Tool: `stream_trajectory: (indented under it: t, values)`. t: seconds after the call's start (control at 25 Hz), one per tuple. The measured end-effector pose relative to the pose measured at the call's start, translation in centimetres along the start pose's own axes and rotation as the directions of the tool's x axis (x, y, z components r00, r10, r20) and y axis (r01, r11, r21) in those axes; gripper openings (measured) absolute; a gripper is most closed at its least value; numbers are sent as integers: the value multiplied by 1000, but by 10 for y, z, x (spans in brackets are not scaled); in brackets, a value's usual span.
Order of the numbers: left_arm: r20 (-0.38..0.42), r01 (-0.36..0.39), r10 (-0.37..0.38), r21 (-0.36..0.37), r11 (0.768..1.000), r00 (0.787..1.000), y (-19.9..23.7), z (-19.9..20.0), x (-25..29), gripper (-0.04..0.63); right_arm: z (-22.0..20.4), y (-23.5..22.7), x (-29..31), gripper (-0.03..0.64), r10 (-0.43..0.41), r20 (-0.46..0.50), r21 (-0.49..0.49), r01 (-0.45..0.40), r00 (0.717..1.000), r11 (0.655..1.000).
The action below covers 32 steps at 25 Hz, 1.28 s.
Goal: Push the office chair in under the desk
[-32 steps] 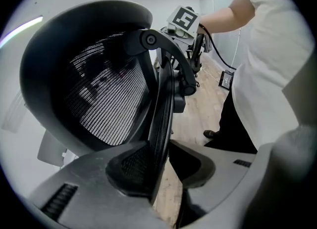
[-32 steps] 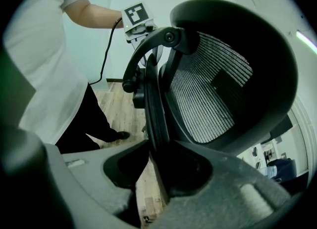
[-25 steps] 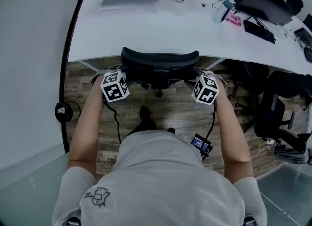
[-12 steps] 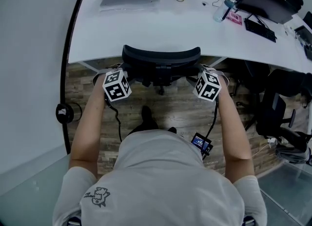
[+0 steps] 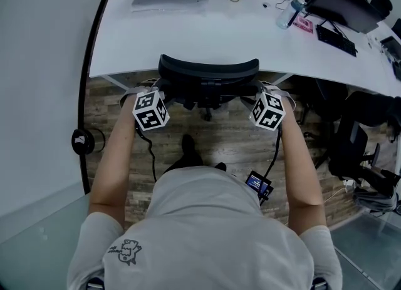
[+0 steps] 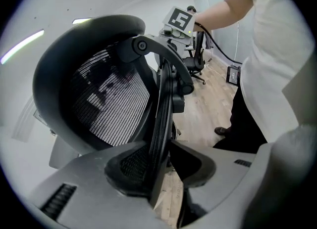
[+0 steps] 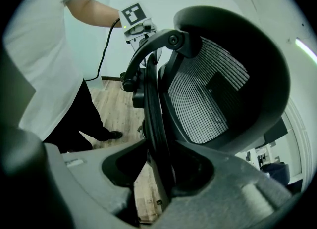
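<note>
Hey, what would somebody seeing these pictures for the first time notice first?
The black mesh office chair catches the eye first, its backrest right at the edge of the curved white desk. The left gripper and the right gripper each straddle one side rim of that backrest. Their jaws have just been opening, and the rim sits between them with a gap showing.

Office chair (image 5: pixel 208 69): black frame, back in fine black mesh. Desk (image 5: pixel 188 32): plain white. Floor (image 5: pixel 232 129): brown-grey wood-grain planks. Marker cubes (image 5: pixel 150 109): white, black square patterns. Shirt (image 5: pixel 207 232): pale grey, small dark print.
</note>
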State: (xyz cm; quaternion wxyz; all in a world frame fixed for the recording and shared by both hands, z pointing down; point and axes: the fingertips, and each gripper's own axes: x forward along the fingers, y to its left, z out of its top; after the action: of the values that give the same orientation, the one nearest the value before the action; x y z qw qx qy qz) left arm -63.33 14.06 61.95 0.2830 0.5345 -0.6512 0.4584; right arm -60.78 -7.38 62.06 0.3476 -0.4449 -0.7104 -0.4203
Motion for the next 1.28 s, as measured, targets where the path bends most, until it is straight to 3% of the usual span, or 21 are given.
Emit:
stream_trajectory:
  t: [0.28, 0.44, 0.6, 0.76, 0.92, 1.12, 1.2, 1.28]
  values:
    - [50, -143, 144, -25, 989, 988, 2, 13, -30, 137, 20, 3, -30, 166, -68, 80, 24, 66, 995, 998]
    - [121, -215, 230, -125, 968, 965, -5, 31, -53, 137, 30, 15, -54, 166, -103, 147, 88, 91, 984, 992]
    - [201, -238, 290, -247, 939, 936, -19, 53, -73, 137, 38, 35, -76, 164, -122, 209, 153, 91, 970, 984]
    - [302, -225, 348, -375, 899, 888, -35, 83, -96, 137, 44, 47, -98, 147, -190, 273, 257, 119, 943, 959]
    - [378, -189, 387, -464, 865, 841, -54, 111, -111, 135, 53, 55, -128, 102, -288, 374, 408, 123, 882, 905]
    - [447, -124, 488, -630, 767, 749, -78, 143, -150, 66, 59, 67, -170, 26, -415, 459, 522, 139, 786, 841]
    - [458, -130, 537, -663, 737, 708, -87, 153, -168, 14, 60, 75, -186, 5, -439, 483, 542, 135, 758, 829]
    - [465, -135, 567, -681, 720, 679, -97, 158, -179, -2, 60, 84, -199, 5, -464, 494, 559, 140, 735, 817]
